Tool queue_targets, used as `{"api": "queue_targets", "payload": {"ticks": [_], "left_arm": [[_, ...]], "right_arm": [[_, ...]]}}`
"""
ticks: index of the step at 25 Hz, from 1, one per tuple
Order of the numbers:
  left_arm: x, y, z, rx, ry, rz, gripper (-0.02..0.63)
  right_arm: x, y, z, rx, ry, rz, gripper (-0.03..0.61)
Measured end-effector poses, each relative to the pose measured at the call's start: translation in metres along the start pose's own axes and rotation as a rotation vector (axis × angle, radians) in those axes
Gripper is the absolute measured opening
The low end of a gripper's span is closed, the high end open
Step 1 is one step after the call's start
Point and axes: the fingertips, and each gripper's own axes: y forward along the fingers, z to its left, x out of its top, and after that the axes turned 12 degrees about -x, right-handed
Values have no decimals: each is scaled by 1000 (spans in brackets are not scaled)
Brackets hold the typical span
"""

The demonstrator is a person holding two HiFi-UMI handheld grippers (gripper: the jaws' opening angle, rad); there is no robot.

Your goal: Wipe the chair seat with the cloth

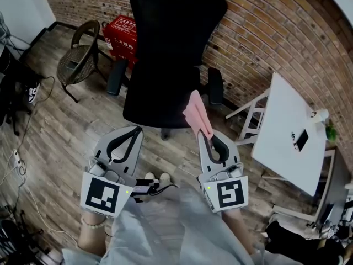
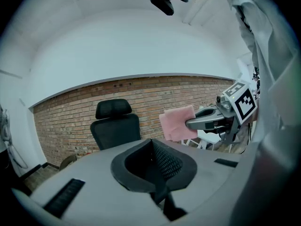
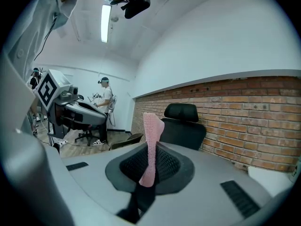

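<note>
**Q:** Where is the cloth, and what is holding it?

**A:** My right tongs [image 1: 206, 134] are clamped on the lower edge of the pink cloth [image 1: 196, 112]. It stands up past their tips, above the front right corner of the chair seat [image 1: 157, 101] and not touching it, as far as I can judge. My left tongs [image 1: 134, 131] are pressed together with nothing between them, near the seat's front edge.

**Q:** How do you expect the cloth to handle?

**A:** I'd say light and soft. It is folded and it leans and curls at the top. With a grip on one edge, the free part will probably flop and bunch under a stroke. A hold nearer the middle of the fold would let me press a flat pad down. The seat looks like dark fabric, so the cloth may drag more than it slides.

**Q:** What can't you make out?

**A:** The back of the seat sits under the backrest [image 1: 171, 26] in the head view. Both gripper views show only the backrest and headrest; my own tongs block the seat. The chair's base is mostly hidden too. I can't tell whether the seat has any dirt on it.
</note>
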Motion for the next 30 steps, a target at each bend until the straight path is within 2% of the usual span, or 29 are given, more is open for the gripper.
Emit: {"api": "queue_targets", "payload": {"ticks": [3,11,17,24,30], "left_arm": [[1,1,-5,18,-9,2,18],[5,6,-19,75,-32,7,18],[4,11,-25,105,-56,-2,18],[12,32,-11,86,-24,-16,18],[12,57,25,71,-9,-23,18]], "right_arm": [[-8,-6,-5,17,-3,27,55],[-14,-20,-25,26,16,-6,55],[-22,-29,-35,37,-8,9,55],[-23,-12,-47,12,2,6,55],[-15,31,-52,-2,12,-23,55]]}}
